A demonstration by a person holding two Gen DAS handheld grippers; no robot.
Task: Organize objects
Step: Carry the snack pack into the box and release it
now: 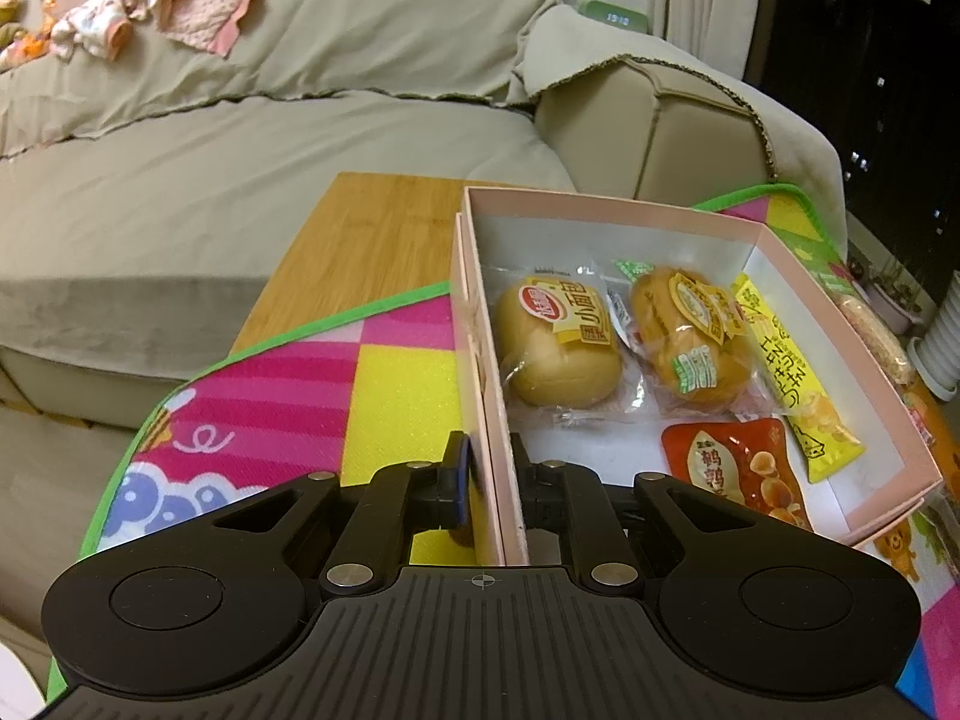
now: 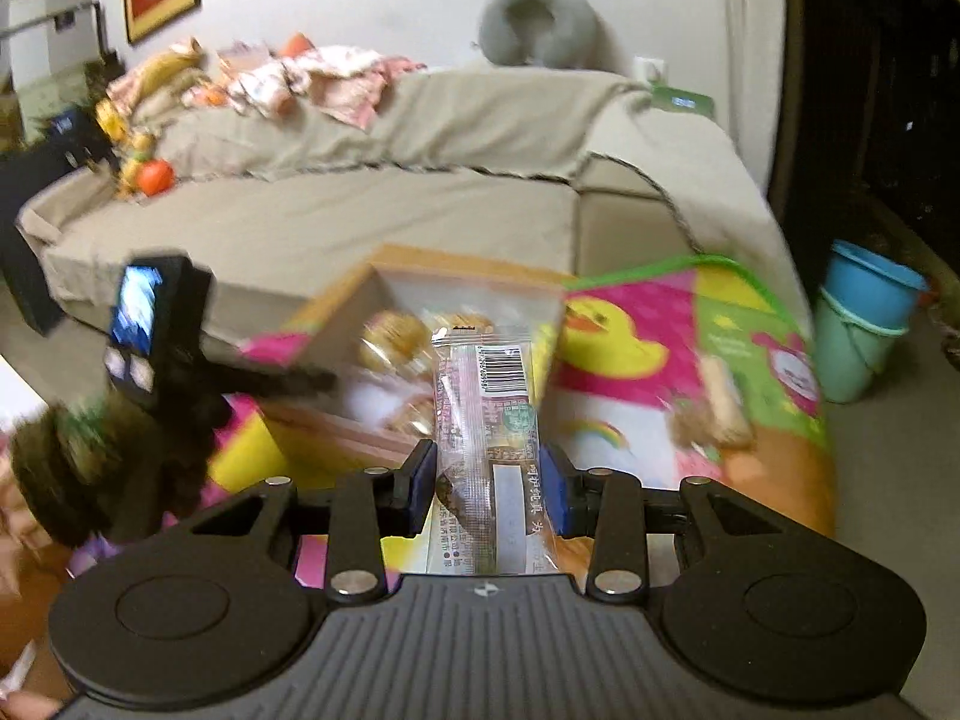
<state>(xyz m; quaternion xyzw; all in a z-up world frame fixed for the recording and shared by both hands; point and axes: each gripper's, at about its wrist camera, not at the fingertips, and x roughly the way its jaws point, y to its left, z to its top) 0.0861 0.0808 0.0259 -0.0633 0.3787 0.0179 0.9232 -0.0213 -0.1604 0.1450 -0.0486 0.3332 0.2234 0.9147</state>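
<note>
Putting a snack into the pink box

The left gripper [image 1: 491,480] is pinching the near wall of the pink box [image 1: 852,360], holding it steady. Inside the box, two bread buns [image 1: 558,354] are lying at the far left side, a red snack bag [image 1: 738,474] is sitting at the near side, and a yellow snack stick [image 1: 792,372] is lying along the right wall. The right gripper [image 2: 487,489] is squeezing a clear snack packet [image 2: 486,420], hanging above the box. I think the packet should be going down slowly into the bare white spot near the left wall, while the left gripper is keeping the box from sliding.
</note>
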